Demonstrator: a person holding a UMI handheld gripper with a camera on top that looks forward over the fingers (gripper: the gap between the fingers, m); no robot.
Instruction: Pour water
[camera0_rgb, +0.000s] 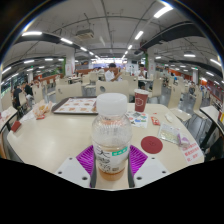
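large hall with lit ceiling, round white table (60, 135) in front. on it a tray (75, 105), red cup (140, 102), red coaster (151, 145). nearest, capped water bottle (111, 135) upright, clamped between gripper (111, 160) pads, likely for carrying to the cup. clear room ahead.

The gripper (111, 160) has 2 pale grey fingers (70, 168) bearing magenta pads (87, 157).

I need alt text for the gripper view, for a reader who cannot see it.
A clear plastic bottle with a white cap stands between the gripper's pink-padded fingers on a white table. Beyond it lie a tray, a red cup and a red disc.
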